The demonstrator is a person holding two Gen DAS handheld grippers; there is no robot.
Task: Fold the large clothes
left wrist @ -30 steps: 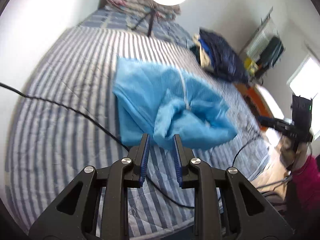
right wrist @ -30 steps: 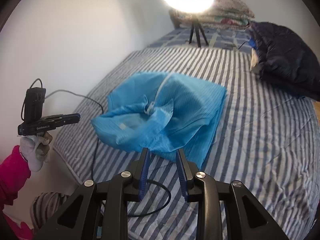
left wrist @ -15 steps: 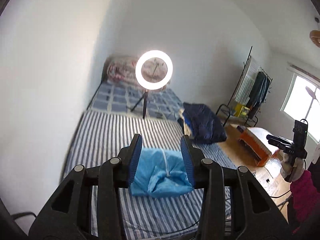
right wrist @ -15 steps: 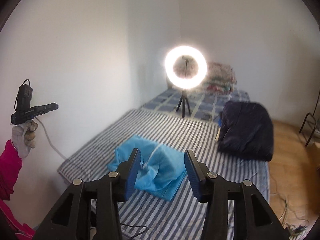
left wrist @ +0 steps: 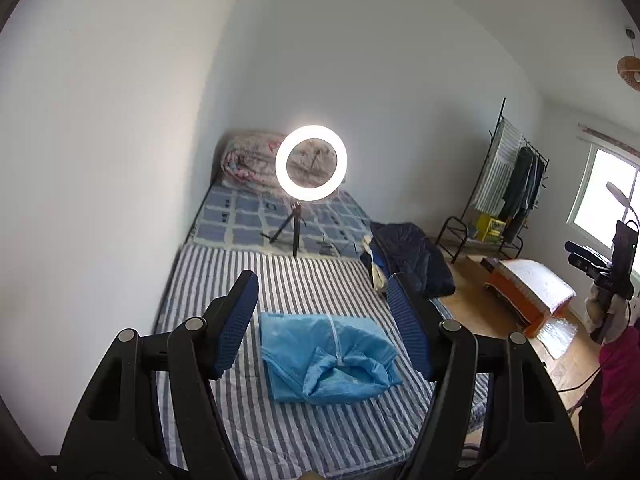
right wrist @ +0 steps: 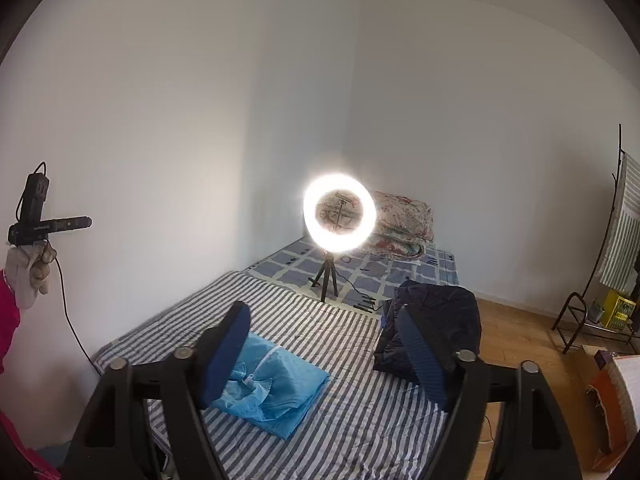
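Observation:
A light blue garment [left wrist: 328,356] lies folded into a rough bundle on the striped bed [left wrist: 288,280], with a white zip line down its middle. It shows in the right wrist view too, as the blue garment [right wrist: 276,388] near the bed's near left. My left gripper [left wrist: 324,300] is held high above the bed, its jaws opening, nothing between them. My right gripper [right wrist: 320,332] is likewise raised well clear of the cloth, jaws opening and empty. Neither gripper touches the garment.
A lit ring light on a tripod [left wrist: 311,168] stands on the bed's far part, before rolled quilts [left wrist: 248,160]. A dark navy jacket [right wrist: 436,320] lies on the bed's right side. A clothes rack [left wrist: 512,184] and an orange box [left wrist: 524,292] stand on the wooden floor. A gloved hand [right wrist: 28,272] holds the left gripper's handle.
Both grippers let go of the blue garment, rose far above the bed and tilted up toward the room. Their jaws widened from nearly shut to wide apart. The garment stays on the bed.

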